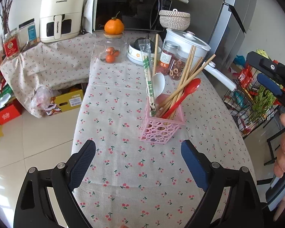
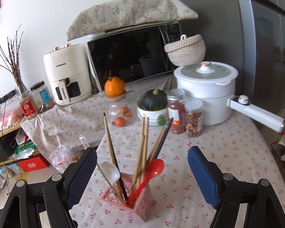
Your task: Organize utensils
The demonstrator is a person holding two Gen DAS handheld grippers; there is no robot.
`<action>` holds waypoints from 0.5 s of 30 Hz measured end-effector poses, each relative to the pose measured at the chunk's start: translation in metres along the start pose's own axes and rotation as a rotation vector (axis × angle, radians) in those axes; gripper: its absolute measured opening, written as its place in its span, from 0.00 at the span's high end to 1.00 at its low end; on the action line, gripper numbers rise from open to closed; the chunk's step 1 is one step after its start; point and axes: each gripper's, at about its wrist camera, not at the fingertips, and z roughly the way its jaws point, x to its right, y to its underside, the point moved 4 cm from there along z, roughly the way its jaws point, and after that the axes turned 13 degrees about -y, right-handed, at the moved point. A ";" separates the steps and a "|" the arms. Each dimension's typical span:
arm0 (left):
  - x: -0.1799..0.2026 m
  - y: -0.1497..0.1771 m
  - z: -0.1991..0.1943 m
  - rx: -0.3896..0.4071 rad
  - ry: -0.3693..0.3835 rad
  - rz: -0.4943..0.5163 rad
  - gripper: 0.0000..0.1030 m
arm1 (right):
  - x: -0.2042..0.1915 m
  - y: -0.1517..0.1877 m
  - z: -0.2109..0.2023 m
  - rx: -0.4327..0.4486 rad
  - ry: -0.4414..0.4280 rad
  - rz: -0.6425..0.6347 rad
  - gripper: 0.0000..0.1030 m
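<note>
A pink perforated holder point(image 1: 160, 127) stands on the cherry-print tablecloth point(image 1: 123, 171). It holds wooden chopsticks point(image 1: 186, 79), a wrapped chopstick pack point(image 1: 147, 70), a white spoon point(image 1: 158, 83) and a red spoon point(image 1: 188, 91). My left gripper point(image 1: 138, 158) is open and empty, just short of the holder. My right gripper point(image 2: 142, 168) is open and empty, above the holder point(image 2: 131, 201), with the red spoon point(image 2: 152, 172), white spoon point(image 2: 110, 172) and chopsticks point(image 2: 142, 152) between its fingers. The right gripper also shows at the right edge of the left wrist view point(image 1: 269, 76).
At the table's back stand a white electric pot point(image 2: 207, 95) with a long handle point(image 2: 256, 114), two spice jars point(image 2: 186, 114), a bowl with a dark squash point(image 2: 153, 100), a glass jar of tangerines point(image 2: 119, 110), a microwave point(image 2: 134, 57) and an air fryer point(image 2: 68, 74). A wire rack point(image 1: 252, 98) stands to the right.
</note>
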 end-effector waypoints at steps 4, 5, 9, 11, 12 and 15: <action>0.011 0.007 -0.030 0.052 -0.024 0.028 0.03 | 0.003 0.015 -0.041 0.016 0.079 -0.015 0.00; 0.012 0.009 -0.038 0.070 -0.034 0.027 0.03 | 0.002 0.020 -0.051 0.011 0.094 -0.022 0.00; 0.014 0.021 -0.072 0.112 -0.044 0.029 0.02 | 0.003 0.041 -0.084 -0.028 0.148 -0.021 0.00; 0.016 0.028 -0.090 0.134 -0.049 0.039 0.02 | 0.002 0.048 -0.101 -0.039 0.169 -0.010 0.00; 0.017 0.031 -0.099 0.146 -0.053 0.044 0.02 | 0.001 0.051 -0.110 -0.040 0.184 -0.007 0.00; 0.017 0.039 -0.125 0.174 -0.051 0.034 0.01 | -0.006 0.057 -0.136 -0.031 0.236 -0.009 0.00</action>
